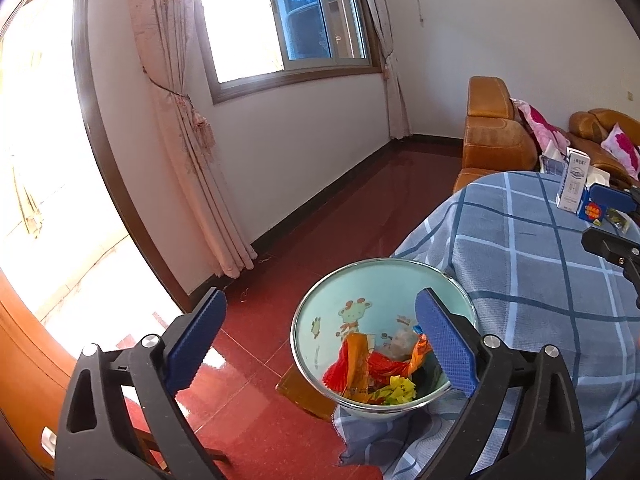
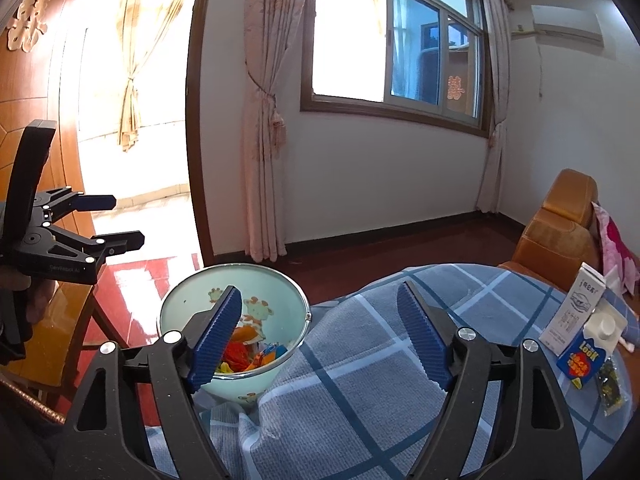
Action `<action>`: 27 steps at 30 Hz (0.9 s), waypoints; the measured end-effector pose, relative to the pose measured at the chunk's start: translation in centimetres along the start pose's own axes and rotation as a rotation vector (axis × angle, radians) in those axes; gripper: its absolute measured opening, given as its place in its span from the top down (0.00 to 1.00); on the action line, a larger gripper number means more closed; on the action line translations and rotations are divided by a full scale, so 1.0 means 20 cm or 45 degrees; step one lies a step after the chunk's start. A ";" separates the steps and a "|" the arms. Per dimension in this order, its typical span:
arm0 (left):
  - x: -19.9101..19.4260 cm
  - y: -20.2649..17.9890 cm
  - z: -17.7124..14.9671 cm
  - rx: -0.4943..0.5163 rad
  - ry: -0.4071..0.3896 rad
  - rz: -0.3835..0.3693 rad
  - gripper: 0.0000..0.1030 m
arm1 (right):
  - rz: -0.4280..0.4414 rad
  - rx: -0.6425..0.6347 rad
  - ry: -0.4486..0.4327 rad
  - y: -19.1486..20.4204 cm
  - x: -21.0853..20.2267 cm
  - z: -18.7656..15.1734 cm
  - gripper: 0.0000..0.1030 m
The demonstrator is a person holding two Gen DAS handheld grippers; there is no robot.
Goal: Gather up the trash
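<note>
A pale green bin (image 1: pixel 360 292) with a cartoon giraffe stands on the red floor beside the table. It holds orange, red and yellow wrappers (image 1: pixel 360 364). My left gripper (image 1: pixel 322 298) hovers above the bin, open, with nothing between its blue pads. My right gripper (image 2: pixel 320 290) is open and empty over the table edge, with the bin (image 2: pixel 192 300) down to its left. In the right wrist view the left gripper (image 2: pixel 128 219) shows open at the far left. On the table stand a white carton (image 2: pixel 572 312), a blue carton (image 2: pixel 588 352) and a small dark packet (image 2: pixel 610 388).
A blue plaid cloth covers the table (image 2: pixel 360 380) and hangs down against the bin. An orange sofa (image 1: pixel 492 132) with pink pillows sits behind the table. A wooden chair (image 2: pixel 68 320) stands left of the bin. Curtains, a window and a bright doorway line the far wall.
</note>
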State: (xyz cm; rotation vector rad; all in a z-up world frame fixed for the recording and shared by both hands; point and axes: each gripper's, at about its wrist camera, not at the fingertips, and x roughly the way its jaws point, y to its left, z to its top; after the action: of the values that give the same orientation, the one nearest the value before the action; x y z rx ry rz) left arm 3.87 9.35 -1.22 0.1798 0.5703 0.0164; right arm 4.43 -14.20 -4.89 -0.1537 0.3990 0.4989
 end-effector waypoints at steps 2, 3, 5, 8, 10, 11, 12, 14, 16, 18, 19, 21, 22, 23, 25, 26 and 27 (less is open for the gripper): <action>0.00 0.00 0.00 0.002 0.002 0.007 0.09 | -0.001 0.001 0.002 0.00 0.00 0.00 0.23; 0.00 0.00 0.00 0.002 0.003 0.007 0.09 | -0.003 -0.001 0.001 0.00 0.00 0.00 0.23; 0.00 0.00 0.00 0.000 0.003 0.003 0.09 | -0.005 0.000 -0.001 0.00 0.00 0.00 0.23; 0.00 0.01 0.00 -0.013 0.004 0.005 0.09 | -0.004 0.011 -0.011 0.00 -0.01 0.00 0.23; 0.00 0.02 0.00 -0.041 0.008 -0.001 0.08 | -0.005 0.013 -0.016 0.00 -0.01 0.00 0.22; 0.00 0.02 0.00 -0.041 0.010 0.002 0.07 | -0.006 0.013 -0.018 0.00 -0.02 0.00 0.22; 0.00 0.02 0.00 -0.039 0.012 0.006 0.06 | -0.007 0.012 -0.019 0.00 -0.02 -0.01 0.22; 0.00 0.02 0.00 -0.040 0.012 0.008 0.06 | -0.010 0.011 -0.023 0.00 -0.02 -0.01 0.22; 0.00 0.02 0.00 -0.043 0.012 0.004 0.06 | -0.011 0.015 -0.024 0.00 -0.03 -0.01 0.22; 0.00 0.02 0.00 -0.039 0.012 0.006 0.06 | -0.015 0.018 -0.027 -0.01 -0.03 -0.02 0.22; 0.00 0.01 0.00 -0.035 0.013 0.006 0.06 | -0.015 0.019 -0.027 -0.01 -0.03 -0.02 0.22; 0.00 0.01 -0.01 -0.031 0.014 0.008 0.06 | -0.017 0.024 -0.031 -0.01 -0.04 -0.02 0.21; 0.00 0.01 -0.01 -0.029 0.012 0.009 0.06 | -0.020 0.026 -0.034 -0.01 -0.04 -0.02 0.21; 0.00 0.01 -0.01 -0.026 0.008 0.013 0.06 | -0.022 0.028 -0.035 -0.01 -0.04 -0.02 0.21; 0.00 0.00 0.00 -0.021 0.007 0.007 0.06 | -0.024 0.034 -0.038 -0.02 -0.05 -0.02 0.21; 0.00 0.00 0.00 -0.018 0.005 0.009 0.06 | -0.023 0.037 -0.039 -0.02 -0.05 -0.02 0.21; 0.00 -0.01 0.00 -0.014 0.005 0.011 0.06 | -0.023 0.038 -0.041 -0.02 -0.06 -0.02 0.21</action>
State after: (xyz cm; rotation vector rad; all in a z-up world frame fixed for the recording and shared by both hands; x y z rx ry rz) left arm 3.79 9.24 -1.19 0.1716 0.5731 0.0281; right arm 3.55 -15.13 -4.80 -0.1201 0.3730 0.4765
